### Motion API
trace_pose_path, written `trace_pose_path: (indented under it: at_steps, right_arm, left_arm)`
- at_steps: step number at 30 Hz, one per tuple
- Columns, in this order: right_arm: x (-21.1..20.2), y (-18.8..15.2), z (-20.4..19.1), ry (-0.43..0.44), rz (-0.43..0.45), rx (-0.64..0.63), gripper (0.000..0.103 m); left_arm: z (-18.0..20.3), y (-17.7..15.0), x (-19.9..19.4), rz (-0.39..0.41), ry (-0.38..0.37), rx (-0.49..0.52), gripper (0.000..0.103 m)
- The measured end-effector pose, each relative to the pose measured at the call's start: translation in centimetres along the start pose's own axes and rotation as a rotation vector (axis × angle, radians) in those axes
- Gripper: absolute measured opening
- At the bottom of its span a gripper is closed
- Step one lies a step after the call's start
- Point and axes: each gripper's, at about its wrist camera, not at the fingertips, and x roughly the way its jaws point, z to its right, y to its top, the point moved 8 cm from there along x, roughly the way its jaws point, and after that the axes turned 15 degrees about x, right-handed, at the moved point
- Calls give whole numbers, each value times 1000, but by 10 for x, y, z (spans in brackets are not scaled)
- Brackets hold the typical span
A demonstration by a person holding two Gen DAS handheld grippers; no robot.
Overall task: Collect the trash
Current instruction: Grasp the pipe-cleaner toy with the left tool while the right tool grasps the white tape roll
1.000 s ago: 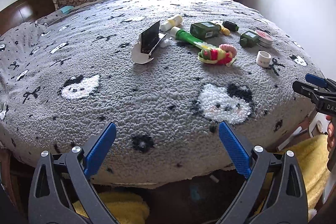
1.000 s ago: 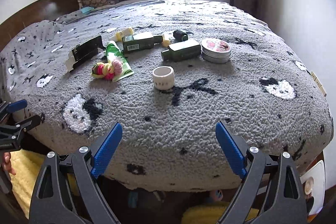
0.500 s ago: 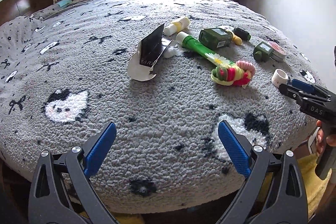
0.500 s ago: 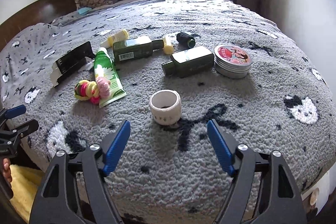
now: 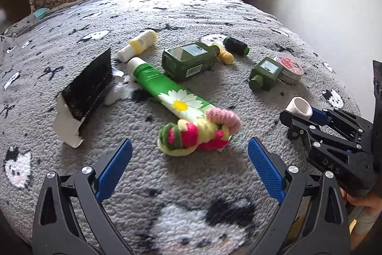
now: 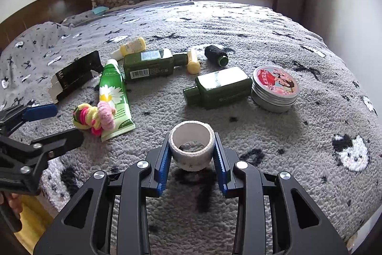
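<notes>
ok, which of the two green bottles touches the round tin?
The smaller green bottle, cap pointing left, touches the tin. The bigger bottle lies apart, farther back.

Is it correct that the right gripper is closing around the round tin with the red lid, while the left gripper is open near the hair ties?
Not quite. The right wrist view shows the right gripper closing around the white tape roll; the round tin lies untouched. The left gripper is open near the hair ties.

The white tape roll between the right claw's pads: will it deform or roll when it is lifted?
The tape roll is a thin-walled hollow ring, so the closing right claw may squash it slightly. It looks light. It stands on its flat end, so rolling seems unlikely.
</notes>
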Motion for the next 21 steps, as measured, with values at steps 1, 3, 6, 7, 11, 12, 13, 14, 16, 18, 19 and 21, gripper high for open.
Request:
trace_pose_path:
  at_steps: [1, 3, 6, 7, 11, 12, 13, 14, 16, 18, 19, 21]
  right_arm:
    - [0, 2, 2, 2, 3, -4, 34]
    - [-2, 4, 4, 7, 6, -8, 34]
    - [-5, 6, 9, 4, 6, -18, 34]
    - [-6, 6, 11, 3, 5, -19, 34]
    - [-9, 6, 17, 2, 3, -13, 34]
    - [-11, 6, 18, 4, 5, -11, 34]
    - [-12, 6, 19, 5, 8, -9, 34]
    - [-13, 5, 20, 6, 10, -8, 34]
    - [-16, 5, 21, 2, 14, -10, 34]
    - [-20, 4, 20, -6, 22, -16, 34]
    - [-22, 4, 19, -9, 26, -18, 34]
    - [-29, 4, 16, -10, 39, -20, 34]
  left_arm:
    - [2, 2, 5, -7, 0, -5, 92]
    - [4, 5, 13, -14, -2, -14, 90]
    - [3, 9, 23, -23, 2, -39, 81]
    - [3, 11, 25, -26, 4, -41, 73]
    - [2, 10, 27, -37, 9, -32, 72]
    - [2, 9, 26, -36, 9, -30, 72]
    - [2, 8, 25, -37, 11, -26, 71]
    - [2, 7, 23, -37, 13, -23, 70]
    - [4, 5, 16, -30, 12, -16, 69]
    - [3, 3, 5, -13, 17, -16, 69]
    - [3, 3, -2, -2, 21, -17, 69]
    - [2, 4, -16, 22, 28, -14, 69]
